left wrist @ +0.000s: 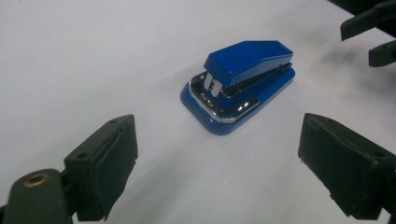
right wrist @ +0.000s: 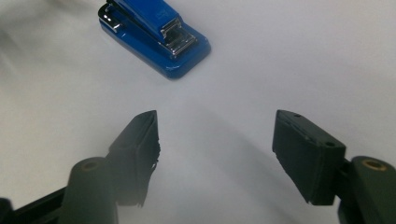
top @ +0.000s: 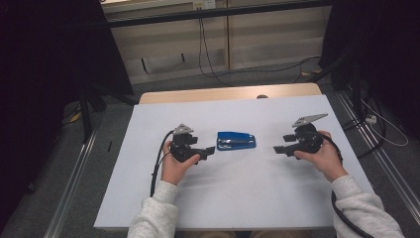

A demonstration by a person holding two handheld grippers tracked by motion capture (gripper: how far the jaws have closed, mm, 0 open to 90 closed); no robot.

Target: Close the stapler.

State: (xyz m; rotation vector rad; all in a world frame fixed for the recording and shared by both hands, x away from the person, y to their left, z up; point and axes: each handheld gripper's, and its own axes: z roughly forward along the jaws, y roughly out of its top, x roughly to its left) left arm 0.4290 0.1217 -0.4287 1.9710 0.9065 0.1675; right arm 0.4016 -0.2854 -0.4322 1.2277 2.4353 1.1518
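A small blue stapler (top: 236, 141) with chrome trim lies flat on the white table (top: 237, 198), between my two grippers. My left gripper (top: 209, 150) sits just left of it, jaws pointing at it and open, with nothing between them. In the left gripper view the stapler (left wrist: 239, 84) lies ahead of the spread jaws, and my left gripper (left wrist: 217, 161) holds nothing. My right gripper (top: 277, 148) stands farther off to the stapler's right, open and empty. In the right gripper view the stapler (right wrist: 154, 35) lies at the upper left, beyond my right gripper (right wrist: 217, 147).
The white table top ends at a wooden strip (top: 228, 93) along its far edge. Beyond it are a grey floor, cables (top: 205, 49) and dark stands (top: 86, 109). The other gripper's jaw tips (left wrist: 373, 32) show at the top right of the left gripper view.
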